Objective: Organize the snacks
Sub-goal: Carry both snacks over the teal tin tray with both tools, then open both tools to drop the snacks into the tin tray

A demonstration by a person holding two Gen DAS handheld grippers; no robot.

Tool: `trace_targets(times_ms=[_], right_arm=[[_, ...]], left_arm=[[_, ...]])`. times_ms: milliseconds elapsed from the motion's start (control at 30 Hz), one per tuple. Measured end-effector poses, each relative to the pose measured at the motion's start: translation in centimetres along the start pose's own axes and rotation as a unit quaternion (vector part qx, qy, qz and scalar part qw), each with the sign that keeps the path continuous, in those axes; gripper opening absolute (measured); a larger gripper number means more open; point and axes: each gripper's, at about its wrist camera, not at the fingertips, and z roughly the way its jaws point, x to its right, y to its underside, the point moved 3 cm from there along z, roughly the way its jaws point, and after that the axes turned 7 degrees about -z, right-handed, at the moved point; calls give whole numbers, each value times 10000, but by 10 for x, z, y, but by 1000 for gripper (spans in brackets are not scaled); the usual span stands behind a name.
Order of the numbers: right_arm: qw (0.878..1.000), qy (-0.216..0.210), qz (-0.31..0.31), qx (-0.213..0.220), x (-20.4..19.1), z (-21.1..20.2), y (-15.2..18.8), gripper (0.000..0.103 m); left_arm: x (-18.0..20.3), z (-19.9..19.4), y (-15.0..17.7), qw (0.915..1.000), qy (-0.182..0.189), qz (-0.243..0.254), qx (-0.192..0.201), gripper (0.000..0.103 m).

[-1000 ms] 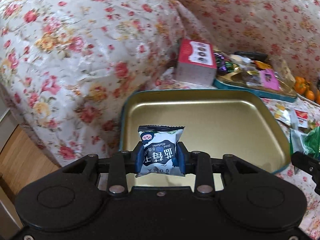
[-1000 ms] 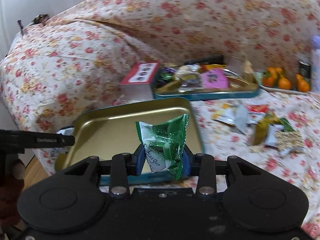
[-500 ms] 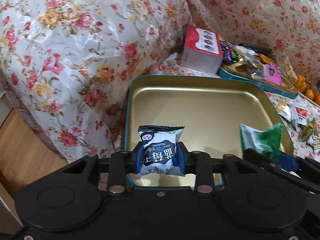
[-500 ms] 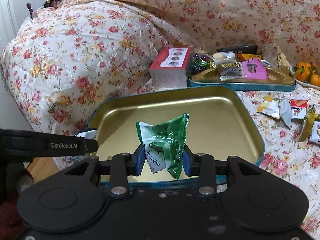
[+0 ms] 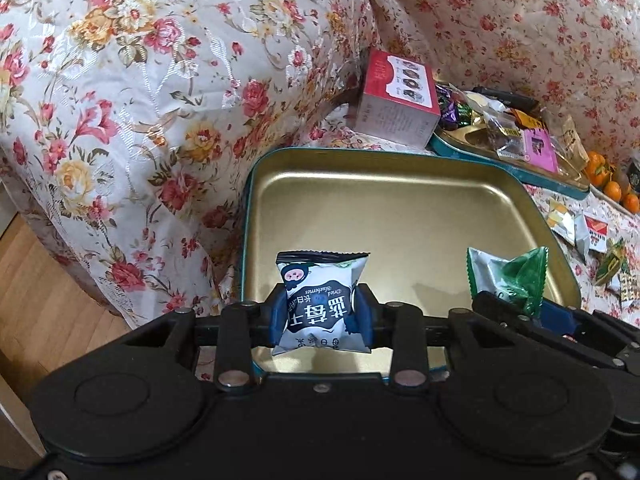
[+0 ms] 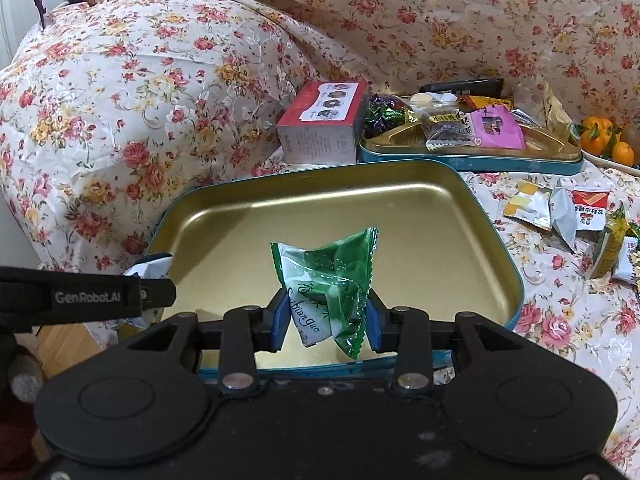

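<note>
A gold-lined teal tin (image 5: 400,208) lies open on the floral cover. My left gripper (image 5: 322,312) hangs over the tin's near left corner; its jaws are opening, with the black-and-white dried-blueberry packet (image 5: 320,300) still upright and pinched between the blue pads. To its right, my right gripper (image 6: 328,316) is shut on a crumpled green-and-white packet (image 6: 328,272), also above the tin (image 6: 420,220), near its front edge. The green packet (image 5: 516,276) shows at the right of the left wrist view. The left gripper's finger (image 6: 100,296) crosses the right wrist view's left side.
A red box (image 6: 324,120) stands behind the tin. Beside it sits a second teal tin (image 6: 472,152) with several wrapped snacks. Loose packets (image 6: 576,216) lie on the cover to the right, oranges (image 6: 600,136) farther back. A covered sofa arm rises on the left, wooden floor (image 5: 40,280) below.
The right gripper carried the green packet leftward and down until it hangs over the tin beside the left gripper. The left pads stand slightly wider around the blueberry packet.
</note>
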Motion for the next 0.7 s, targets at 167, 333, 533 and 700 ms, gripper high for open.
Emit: trace_targets(times_ms=[167,333,533,700], right_arm=[[10000,12,-34,-28,-3,8,-2,40],[10000,20,-69,-68,-6,15,-2,41],[9998,-14,-130,-140,-9,19,1,43],[9999,1,-99,-128,-8,17,2,46]], left_arm=[[-2,-3,-1,9999,123,-38,31,51],[-5,-2,-2,9999,22,-138,9,51],[-6,0,-1,9997,38,-233,-94,51],[-6,3,0,9993,80,-311,-199,51]])
